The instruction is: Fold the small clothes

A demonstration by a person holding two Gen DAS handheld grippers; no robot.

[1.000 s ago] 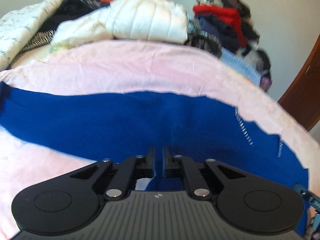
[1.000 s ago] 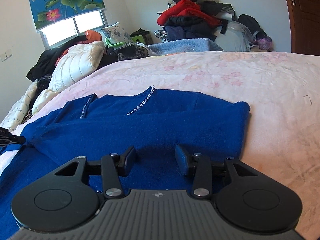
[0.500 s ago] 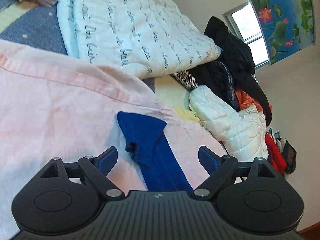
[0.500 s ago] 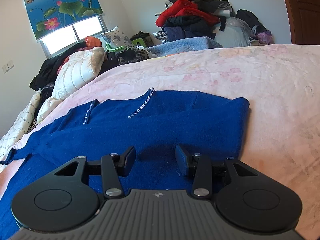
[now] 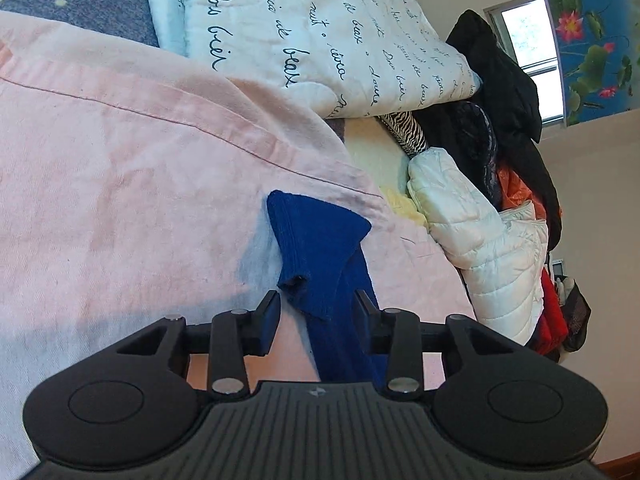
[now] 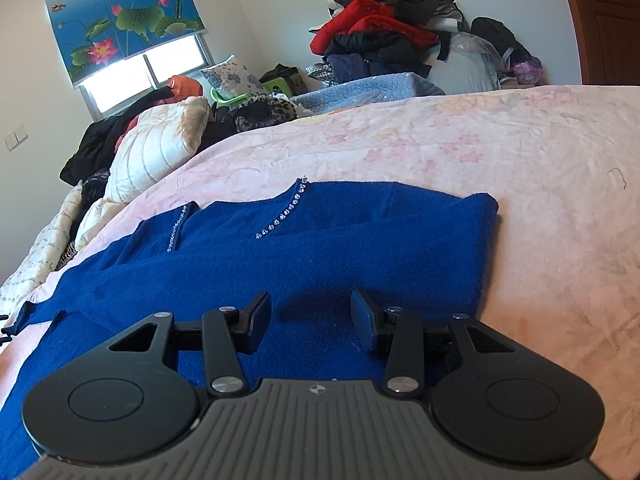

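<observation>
White quilt [image 5: 320,36] above the pink bedsheet [image 5: 120,184]: dark cursive script printed in rows; no word reads with certainty. No other text seen.

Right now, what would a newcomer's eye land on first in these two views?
The bright blue sweater, spread on the pink bedsheet with a bead-trimmed neckline, fills the right wrist view under the open right gripper. In the left wrist view its sleeve cuff lies between the left gripper fingers, whose jaws have just been closing but do not yet press it. Behind, a lotus-print window blind and a clothes heap by the wall stand out.
</observation>
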